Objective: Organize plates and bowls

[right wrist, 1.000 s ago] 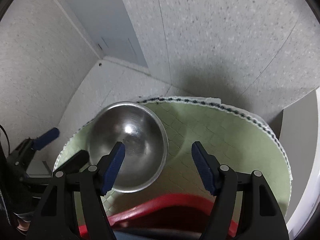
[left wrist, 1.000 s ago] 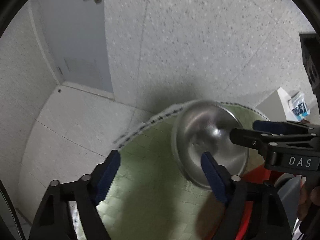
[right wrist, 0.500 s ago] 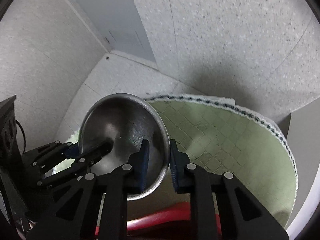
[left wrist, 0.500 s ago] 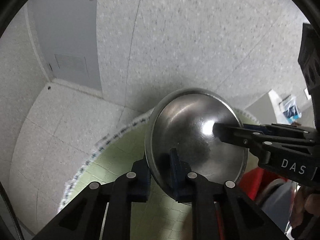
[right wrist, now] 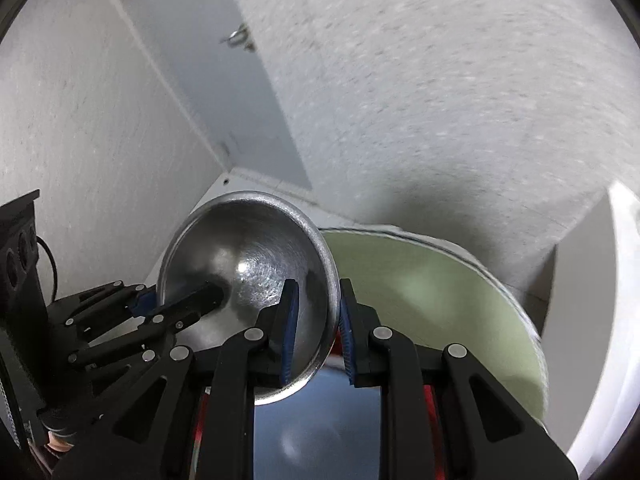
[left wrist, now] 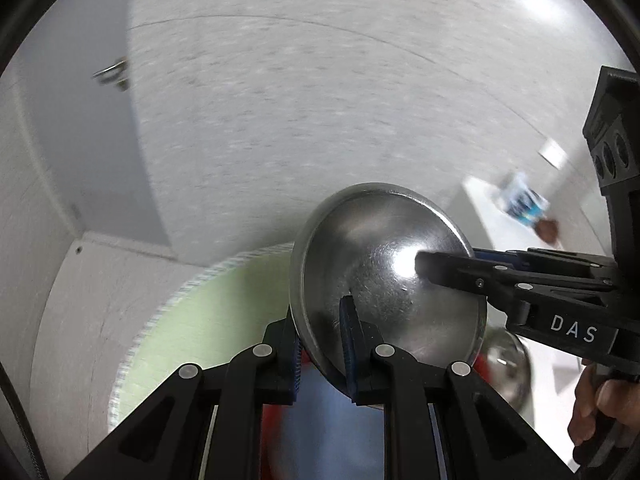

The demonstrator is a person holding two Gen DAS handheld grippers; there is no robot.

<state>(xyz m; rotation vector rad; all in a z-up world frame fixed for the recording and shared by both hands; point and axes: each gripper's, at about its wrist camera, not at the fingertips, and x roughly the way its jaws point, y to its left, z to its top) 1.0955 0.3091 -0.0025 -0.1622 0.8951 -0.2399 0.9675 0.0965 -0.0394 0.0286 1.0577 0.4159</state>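
A shiny steel bowl (left wrist: 380, 264) hangs tilted above the round green mat (left wrist: 208, 320). My left gripper (left wrist: 320, 344) is shut on its near rim, one pad inside and one outside. My right gripper (left wrist: 440, 266) comes in from the right, with one finger inside the bowl. In the right wrist view the same bowl (right wrist: 248, 248) sits left of centre. There my right gripper (right wrist: 314, 320) is shut on its right rim, and my left gripper (right wrist: 176, 300) holds the opposite side.
Beneath the lifted bowl lies a bluish reflective dish (right wrist: 320, 420) inside a red rim (right wrist: 429, 394). A second steel bowl (left wrist: 506, 364) shows at lower right. A hand (left wrist: 600, 412) holds the right tool. Speckled walls and a grey door (right wrist: 240, 92) stand behind, with a white counter (left wrist: 492, 216) to the right.
Both grippers went from open beside the bowl to shut on its rim. The bowl has since risen off the green mat and tilted, and the view has swung upward.
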